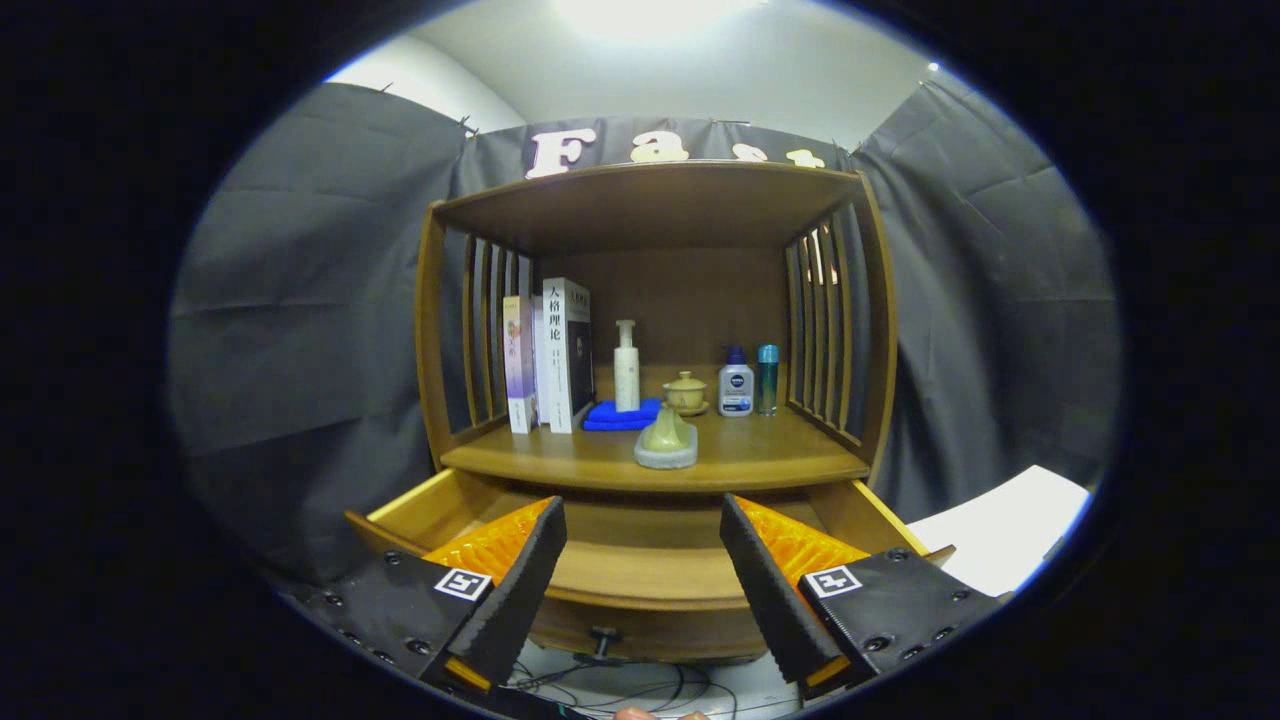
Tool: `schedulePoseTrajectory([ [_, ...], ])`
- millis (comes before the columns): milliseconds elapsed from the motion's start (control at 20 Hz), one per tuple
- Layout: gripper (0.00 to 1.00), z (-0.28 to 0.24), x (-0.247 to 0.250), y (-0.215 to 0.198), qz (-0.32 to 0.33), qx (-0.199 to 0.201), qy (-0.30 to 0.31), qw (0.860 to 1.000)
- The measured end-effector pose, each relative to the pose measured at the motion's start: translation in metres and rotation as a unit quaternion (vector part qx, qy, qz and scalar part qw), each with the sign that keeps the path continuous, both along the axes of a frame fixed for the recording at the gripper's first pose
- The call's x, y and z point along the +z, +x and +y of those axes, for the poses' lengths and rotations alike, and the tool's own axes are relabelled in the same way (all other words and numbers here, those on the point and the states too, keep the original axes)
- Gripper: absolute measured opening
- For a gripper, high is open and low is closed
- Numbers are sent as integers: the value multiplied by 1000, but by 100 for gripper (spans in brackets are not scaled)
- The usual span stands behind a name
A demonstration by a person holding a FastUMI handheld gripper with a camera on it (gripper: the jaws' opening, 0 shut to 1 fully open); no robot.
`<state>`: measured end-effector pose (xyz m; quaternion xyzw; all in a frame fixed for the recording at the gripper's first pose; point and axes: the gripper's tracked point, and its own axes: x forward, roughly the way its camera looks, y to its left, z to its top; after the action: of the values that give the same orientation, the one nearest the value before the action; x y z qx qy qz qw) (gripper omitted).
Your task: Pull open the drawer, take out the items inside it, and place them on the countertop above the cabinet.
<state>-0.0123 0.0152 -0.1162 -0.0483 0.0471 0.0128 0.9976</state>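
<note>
Recording booth, dark cloth walls (300,330), wooden cabinet (650,200) staged with books (560,350), toiletries

My gripper (645,560) has two wedge-shaped fingers (515,590) with ribbed inner faces that taper toward the tips. Behind each finger sits a dark, flat mounting plate (900,600) dotted with round screws, and each plate carries a small square black-and-white marker (463,584) near the finger's base.
</note>
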Motion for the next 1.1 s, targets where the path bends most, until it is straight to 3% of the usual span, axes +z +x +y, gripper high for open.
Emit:
schedulePoseTrajectory([
  [400,99,13,-68,-31,24,4,-34,999],
  [800,99,6,-98,-18,48,-27,-66,996],
  [1100,99,2,-104,-9,55,-36,-54,996],
])
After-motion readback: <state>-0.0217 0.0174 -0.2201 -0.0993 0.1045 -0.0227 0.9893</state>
